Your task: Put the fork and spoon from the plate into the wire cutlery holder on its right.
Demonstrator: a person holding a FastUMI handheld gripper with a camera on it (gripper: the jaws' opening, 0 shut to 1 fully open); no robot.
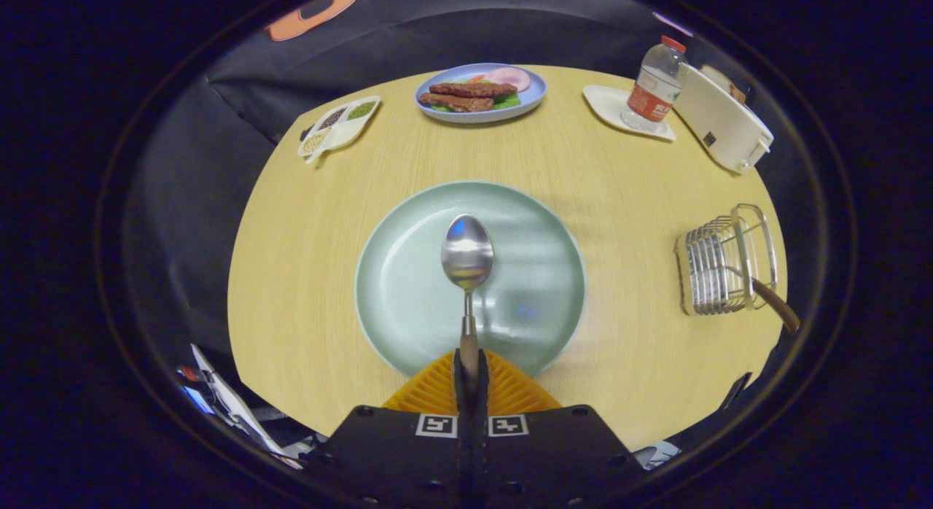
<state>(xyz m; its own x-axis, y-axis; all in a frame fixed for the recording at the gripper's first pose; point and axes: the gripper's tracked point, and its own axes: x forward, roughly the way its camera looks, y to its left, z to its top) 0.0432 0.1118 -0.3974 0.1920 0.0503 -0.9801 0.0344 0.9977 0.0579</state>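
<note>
My gripper is shut on the wooden handle of a metal spoon, whose bowl points forward and hangs over the pale green plate. The plate lies on the wooden table just ahead of the fingers, and nothing lies on it. To the plate's right stands the wire cutlery holder, with a brown wooden handle sticking out of it toward the table's edge; the head of that utensil is hidden inside the wires.
Beyond the plate stands a blue plate of food. A small divided dish sits at the back left. At the back right are a water bottle on a white tray and a white toaster.
</note>
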